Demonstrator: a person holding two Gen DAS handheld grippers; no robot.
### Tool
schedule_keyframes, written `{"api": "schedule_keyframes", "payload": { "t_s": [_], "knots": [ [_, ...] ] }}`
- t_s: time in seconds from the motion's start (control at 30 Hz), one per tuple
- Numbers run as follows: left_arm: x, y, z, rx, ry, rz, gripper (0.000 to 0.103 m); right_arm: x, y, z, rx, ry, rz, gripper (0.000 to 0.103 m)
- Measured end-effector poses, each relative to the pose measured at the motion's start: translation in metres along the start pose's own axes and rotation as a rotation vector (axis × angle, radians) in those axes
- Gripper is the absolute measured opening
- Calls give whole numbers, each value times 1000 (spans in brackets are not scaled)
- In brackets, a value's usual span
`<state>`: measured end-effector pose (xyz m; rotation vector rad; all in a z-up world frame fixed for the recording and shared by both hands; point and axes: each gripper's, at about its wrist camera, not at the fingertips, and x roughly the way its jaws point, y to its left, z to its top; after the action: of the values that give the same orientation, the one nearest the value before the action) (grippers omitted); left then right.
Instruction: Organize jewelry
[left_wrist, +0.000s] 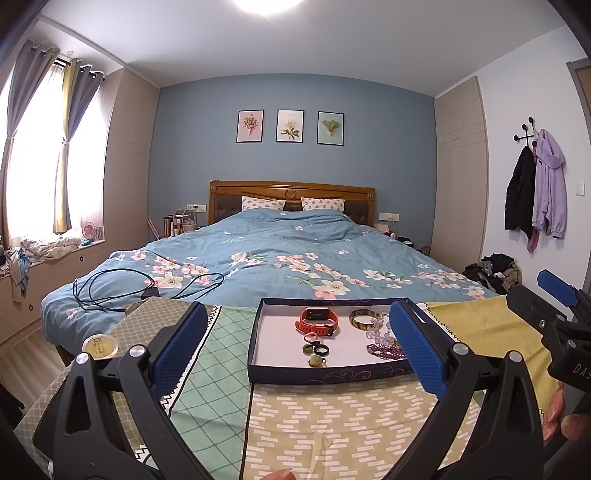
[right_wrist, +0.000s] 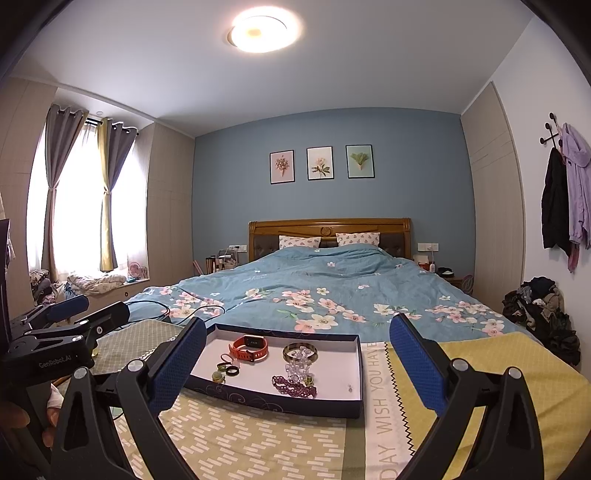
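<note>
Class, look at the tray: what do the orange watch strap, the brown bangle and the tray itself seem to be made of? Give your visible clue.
Orange watch strap: likely silicone or rubber, matt and flexible. Brown bangle: glossy and mottled, perhaps resin or horn; it cannot be told for sure. Tray: seemingly printed cardboard, with thin folded walls and a white lining.

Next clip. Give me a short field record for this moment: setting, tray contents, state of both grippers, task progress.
setting: bedroom, patterned cloths at the foot of a bed
tray: dark-rimmed box lid with white floor
contents: orange smartwatch, bangle, clear bead bracelet, purple bead bracelet, several rings
outside tray: round yellow tin at left
left hand-held gripper: open, empty
right hand-held gripper: open, empty
progress: nothing grasped yet
</note>
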<state>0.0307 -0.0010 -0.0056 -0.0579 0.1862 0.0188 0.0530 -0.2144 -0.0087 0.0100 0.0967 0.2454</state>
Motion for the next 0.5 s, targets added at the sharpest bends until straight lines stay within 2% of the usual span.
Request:
{"api": "schedule_keyframes", "payload": {
  "t_s": [0.5],
  "knots": [
    [-1, 0, 0, -1, 0, -2, 97, 0, 0, -2, 1, 6, 2, 96]
  ]
}}
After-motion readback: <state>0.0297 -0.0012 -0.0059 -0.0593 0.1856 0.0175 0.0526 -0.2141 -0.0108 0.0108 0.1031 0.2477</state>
